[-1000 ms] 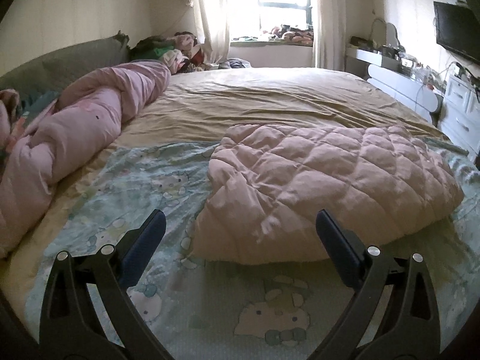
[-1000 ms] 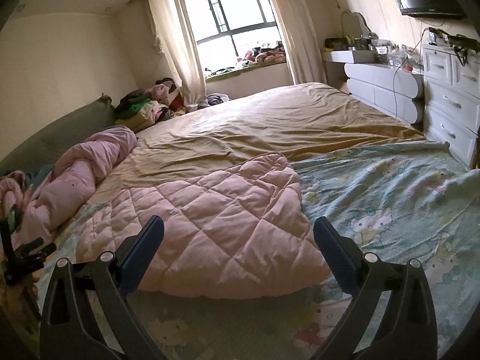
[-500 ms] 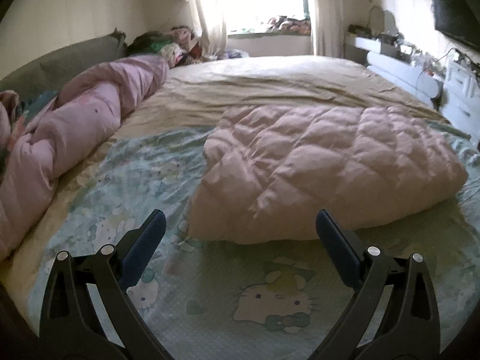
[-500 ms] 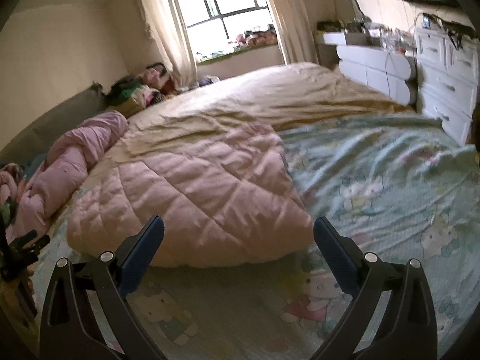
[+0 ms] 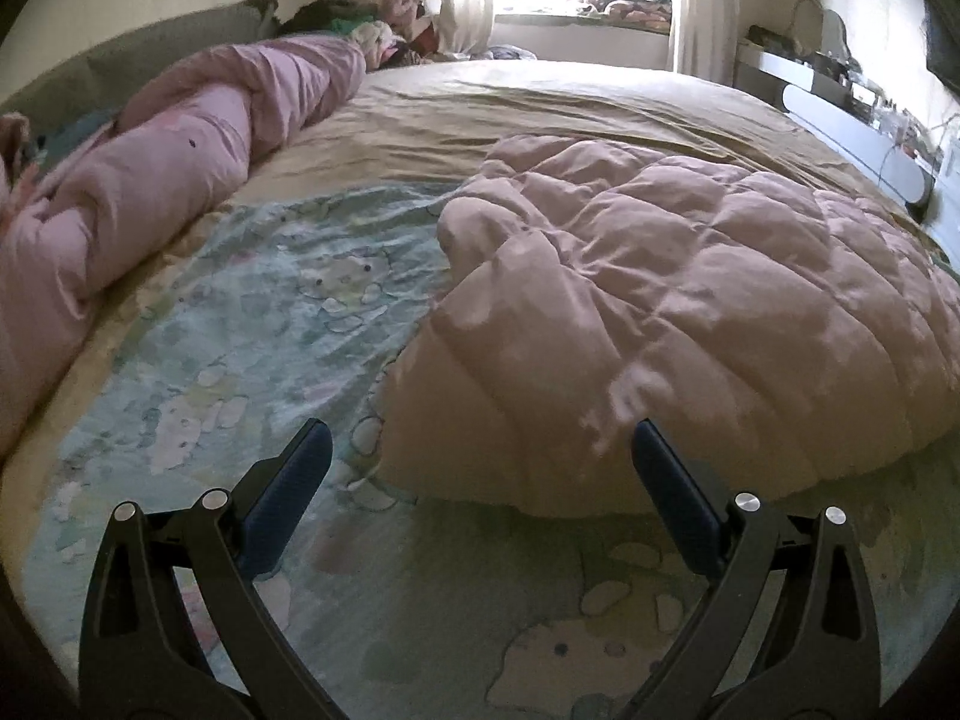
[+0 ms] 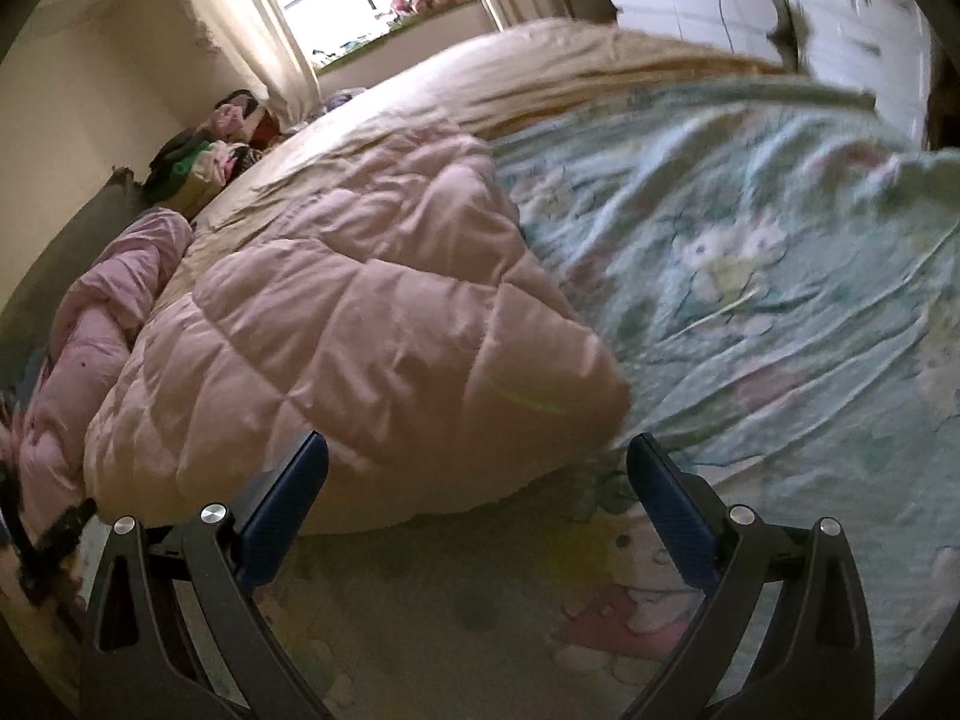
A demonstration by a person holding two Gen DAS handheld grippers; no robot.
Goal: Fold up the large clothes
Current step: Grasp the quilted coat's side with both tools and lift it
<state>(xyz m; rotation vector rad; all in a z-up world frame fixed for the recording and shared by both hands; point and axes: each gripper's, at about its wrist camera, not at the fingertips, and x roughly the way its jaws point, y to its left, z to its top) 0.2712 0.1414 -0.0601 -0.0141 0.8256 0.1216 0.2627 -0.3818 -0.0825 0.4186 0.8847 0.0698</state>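
Left gripper [image 5: 477,450]: jaws wide, holding nothing, low over the near part of the bed, pointed at the near left corner of the quilted garment.
Right gripper [image 6: 477,462]: jaws wide, holding nothing, low over the bed, pointed at the near right edge of the garment; this view is tilted and partly blurred.
Pink quilted garment [image 5: 690,312]: large, puffy, diamond-stitched, lying in a folded heap on the bed; its near edge sits just beyond both grippers' fingertips, whether touching them cannot be told.
Patterned sheet [image 5: 288,324]: pale green with cartoon prints, spread over the near half of the bed, under the garment, wrinkled on the right side.
Tan bedspread [image 5: 540,102]: covers the far half of the bed, beyond the garment.
Pink duvet [image 5: 180,156]: rolled long along the left edge of the bed, well apart from the garment.
Clothes pile [image 6: 198,162]: at the far left corner, near the window curtain.
White dresser [image 6: 690,6]: against the right wall, far.
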